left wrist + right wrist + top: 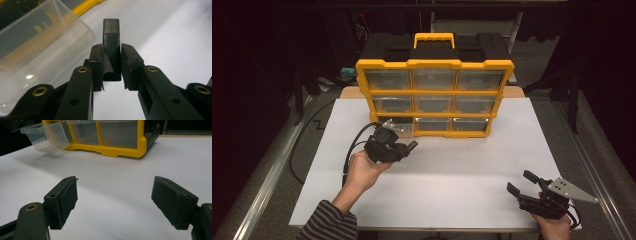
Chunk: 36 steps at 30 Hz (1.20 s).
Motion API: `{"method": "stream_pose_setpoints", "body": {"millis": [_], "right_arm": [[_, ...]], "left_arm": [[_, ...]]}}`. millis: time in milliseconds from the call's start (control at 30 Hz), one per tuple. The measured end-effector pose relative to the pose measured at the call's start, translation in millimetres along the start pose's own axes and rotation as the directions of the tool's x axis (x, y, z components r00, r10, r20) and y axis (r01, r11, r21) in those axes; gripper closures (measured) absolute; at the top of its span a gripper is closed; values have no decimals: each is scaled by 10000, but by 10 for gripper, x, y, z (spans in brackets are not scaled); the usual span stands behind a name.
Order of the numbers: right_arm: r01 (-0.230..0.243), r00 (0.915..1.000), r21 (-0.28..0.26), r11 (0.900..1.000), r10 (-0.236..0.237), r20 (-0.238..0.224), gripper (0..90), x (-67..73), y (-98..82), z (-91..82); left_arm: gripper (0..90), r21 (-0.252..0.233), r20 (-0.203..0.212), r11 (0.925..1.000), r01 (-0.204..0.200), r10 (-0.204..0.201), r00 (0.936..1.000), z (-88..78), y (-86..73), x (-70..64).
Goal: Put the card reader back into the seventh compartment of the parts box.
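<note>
A: High view first. Nearest the camera, the right gripper (520, 183) sits low at the table's (462, 170) near right edge, jaws spread, nothing between them.
B: Left one?
A: Left gripper (404, 147) held up over the table's left middle, just in front of the organizer (434, 90), pinching a small dark stick (412, 145).
B: Organizer contents?
A: Yellow frame, nine clear drawers in three rows. Bottom-left drawer (399, 127) pulled out. Contents too small to tell.
B: Left gripper view?
A: Pads pressed on the stick (111, 47), upright between the jaws, translucent cap on top. The pad cover on the left side is peeling. Clear drawer (37, 47) just beside it, upper left; looks empty as far as shows.
B: Right gripper view?
A: Right gripper (113, 202) jaws wide apart over bare table (112, 182). Organizer (117, 147) well beyond, open drawer (45, 136) sticking out at the left, nothing seen inside.
</note>
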State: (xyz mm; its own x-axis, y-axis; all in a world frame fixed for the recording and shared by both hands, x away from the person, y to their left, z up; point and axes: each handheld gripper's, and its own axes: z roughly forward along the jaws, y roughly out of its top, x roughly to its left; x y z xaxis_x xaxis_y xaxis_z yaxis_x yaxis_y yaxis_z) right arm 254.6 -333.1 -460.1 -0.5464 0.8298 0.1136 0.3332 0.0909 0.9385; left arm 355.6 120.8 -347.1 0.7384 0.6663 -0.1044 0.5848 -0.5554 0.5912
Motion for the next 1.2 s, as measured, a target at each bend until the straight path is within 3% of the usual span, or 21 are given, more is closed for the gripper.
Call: {"method": "stream_pose_setpoints", "body": {"millis": [300,467,933,1200], "right_arm": [[5,10000,-8,10000,-5,2,213,3,0,-1],[1,10000,-34,10000,-1,3,213,1,0,-3],[9,10000,-20,10000,-9,-17,213,3,0,-2],[16,10000,-37,10000,-16,-40,213,1,0,-3]], "left_arm": [[725,-110,-413,9997,200,-204,9989,-68,111,124],[725,-191,-888,9994,304,-320,9955,-62,168,197],[724,94,-1266,9953,961,-942,9875,93,232,465],[720,131,-1322,9927,1197,-1170,9843,162,238,534]]}}
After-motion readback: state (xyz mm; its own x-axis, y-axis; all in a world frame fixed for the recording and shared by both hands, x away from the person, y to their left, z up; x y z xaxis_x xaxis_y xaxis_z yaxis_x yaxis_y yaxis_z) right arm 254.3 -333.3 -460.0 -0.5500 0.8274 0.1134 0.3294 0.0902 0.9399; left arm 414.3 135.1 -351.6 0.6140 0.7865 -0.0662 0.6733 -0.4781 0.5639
